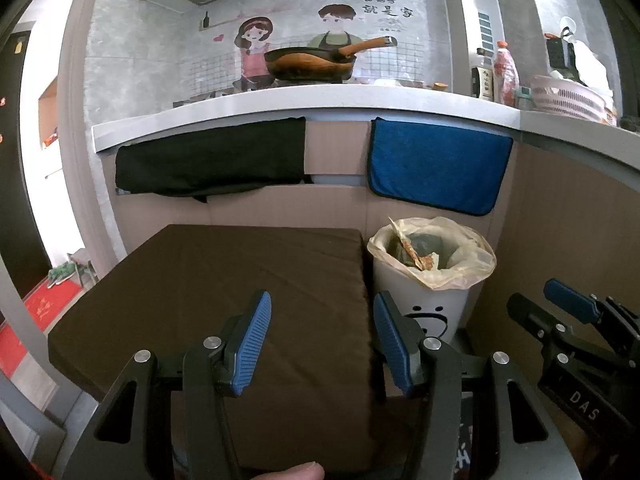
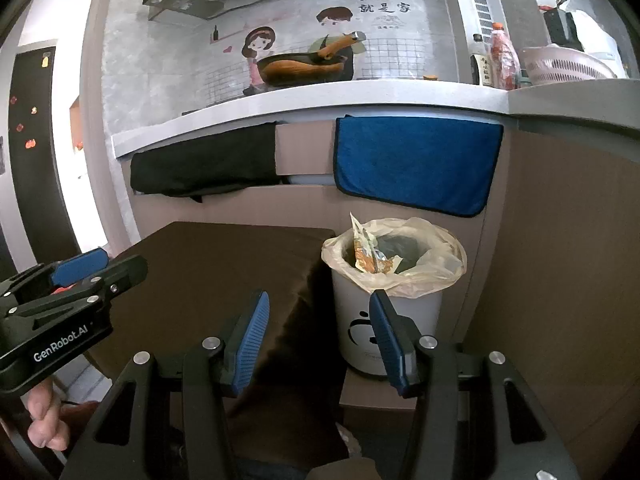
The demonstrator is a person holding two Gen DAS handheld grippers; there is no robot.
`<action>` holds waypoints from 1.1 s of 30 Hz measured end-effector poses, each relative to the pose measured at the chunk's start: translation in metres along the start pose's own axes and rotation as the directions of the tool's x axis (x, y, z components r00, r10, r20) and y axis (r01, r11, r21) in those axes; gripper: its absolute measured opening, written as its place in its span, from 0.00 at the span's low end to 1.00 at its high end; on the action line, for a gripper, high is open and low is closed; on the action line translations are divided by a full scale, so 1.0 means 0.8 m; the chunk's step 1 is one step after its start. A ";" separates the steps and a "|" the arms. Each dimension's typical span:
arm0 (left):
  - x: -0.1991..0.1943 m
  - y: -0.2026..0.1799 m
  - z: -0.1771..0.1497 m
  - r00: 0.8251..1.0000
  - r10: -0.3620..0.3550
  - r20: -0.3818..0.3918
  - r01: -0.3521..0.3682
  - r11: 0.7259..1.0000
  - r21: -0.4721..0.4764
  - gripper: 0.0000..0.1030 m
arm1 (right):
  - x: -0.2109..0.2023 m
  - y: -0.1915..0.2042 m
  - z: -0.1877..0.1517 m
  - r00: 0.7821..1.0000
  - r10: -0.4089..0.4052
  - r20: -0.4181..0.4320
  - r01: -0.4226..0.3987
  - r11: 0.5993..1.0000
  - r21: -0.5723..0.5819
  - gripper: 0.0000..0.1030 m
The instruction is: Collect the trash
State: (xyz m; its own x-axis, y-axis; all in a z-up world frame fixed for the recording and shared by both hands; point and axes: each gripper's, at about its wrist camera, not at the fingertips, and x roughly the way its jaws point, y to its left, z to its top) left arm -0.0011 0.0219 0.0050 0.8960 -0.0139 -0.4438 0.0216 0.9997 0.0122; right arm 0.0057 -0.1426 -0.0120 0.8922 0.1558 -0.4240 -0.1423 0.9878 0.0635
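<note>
Brown cloth-covered surface (image 1: 224, 280) bare. Beside it, white plastic bin with yellowish liner (image 2: 394, 276), crumpled orange foil wrappers (image 2: 370, 258) inside. Left claw (image 1: 322, 344) and right claw (image 2: 320, 340) both spread wide, empty. Probably finished; otherwise more trash needed finding.

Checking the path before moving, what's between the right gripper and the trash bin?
Nothing lies between them: in the right wrist view, the open right gripper faces the trash bin over bare space beside the brown table.

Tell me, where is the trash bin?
In both views the trash bin stands right of the brown table, below the blue towel.
</note>
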 end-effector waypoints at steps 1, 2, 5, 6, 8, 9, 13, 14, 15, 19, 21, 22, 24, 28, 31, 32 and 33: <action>0.000 0.000 0.000 1.000 -0.002 -0.001 0.002 1.000 0.003 0.53 | 0.000 0.000 0.000 1.000 0.000 0.000 0.000 1.000 -0.002 0.48; 0.000 0.000 0.000 1.000 -0.003 -0.002 0.003 1.000 0.004 0.53 | 0.000 0.000 0.000 1.000 0.000 0.000 0.000 1.000 -0.002 0.48; 0.001 0.000 0.000 1.000 -0.005 -0.003 0.005 1.000 0.004 0.53 | 0.001 -0.001 0.000 1.000 0.003 -0.003 -0.003 1.000 0.001 0.48; 0.001 0.000 0.000 1.000 -0.004 -0.004 0.004 1.000 0.005 0.53 | 0.000 -0.001 0.000 1.000 0.002 -0.004 -0.002 1.000 0.001 0.48; 0.001 0.000 0.000 1.000 -0.004 -0.005 0.004 1.000 0.006 0.53 | -0.001 -0.001 0.000 1.000 0.001 -0.005 -0.001 1.000 0.002 0.48; 0.001 0.000 0.000 1.000 -0.005 -0.005 0.005 1.000 0.006 0.53 | 0.000 -0.002 0.000 1.000 0.002 -0.004 -0.002 1.000 0.001 0.48; 0.001 0.000 0.000 1.000 -0.004 -0.005 0.004 1.000 0.006 0.53 | 0.000 -0.002 0.001 1.000 0.002 -0.005 -0.002 1.000 0.000 0.48; 0.000 0.000 0.000 1.000 -0.003 -0.005 0.003 1.000 0.007 0.53 | 0.000 -0.002 0.000 1.000 0.001 -0.005 -0.001 1.000 0.001 0.48; 0.001 0.000 0.000 1.000 -0.004 -0.004 0.004 1.000 0.006 0.53 | 0.001 -0.002 0.001 1.000 0.002 -0.005 -0.002 1.000 0.001 0.48; 0.001 0.003 0.000 1.000 -0.003 -0.005 0.003 1.000 0.005 0.53 | 0.000 -0.003 0.001 1.000 0.000 -0.006 0.000 1.000 0.002 0.48; 0.002 0.004 -0.001 1.000 -0.002 -0.007 0.002 1.000 0.005 0.53 | 0.000 -0.003 0.001 1.000 0.003 -0.005 -0.003 1.000 0.002 0.48; 0.002 0.004 -0.002 1.000 -0.002 -0.007 0.002 1.000 0.004 0.53 | 0.000 -0.003 0.001 1.000 0.002 -0.006 -0.002 1.000 0.001 0.48; 0.004 0.007 -0.002 1.000 -0.004 -0.010 0.004 1.000 0.003 0.53 | 0.000 -0.002 0.000 1.000 0.001 -0.006 -0.001 1.000 0.003 0.48; 0.006 0.009 -0.002 1.000 -0.003 -0.014 0.003 1.000 0.004 0.53 | -0.001 -0.002 -0.002 1.000 0.001 -0.013 0.000 1.000 0.009 0.48; 0.007 0.009 -0.002 1.000 -0.005 -0.016 0.005 1.000 0.004 0.53 | -0.001 -0.002 -0.003 1.000 -0.004 -0.015 0.004 1.000 0.012 0.48; 0.007 0.009 -0.001 1.000 -0.005 -0.016 0.005 1.000 0.005 0.53 | -0.001 -0.003 -0.003 1.000 -0.004 -0.015 0.004 1.000 0.012 0.48; 0.007 0.010 -0.001 1.000 -0.006 -0.017 0.006 1.000 0.005 0.53 | -0.001 -0.004 -0.003 1.000 -0.002 -0.016 0.003 1.000 0.013 0.48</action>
State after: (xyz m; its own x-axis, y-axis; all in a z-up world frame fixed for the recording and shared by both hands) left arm 0.0038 0.0297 0.0016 0.8882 -0.0194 -0.4590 0.0293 0.9995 0.0144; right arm 0.0043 -0.1462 -0.0142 0.8855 0.1533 -0.4386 -0.1344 0.9881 0.0742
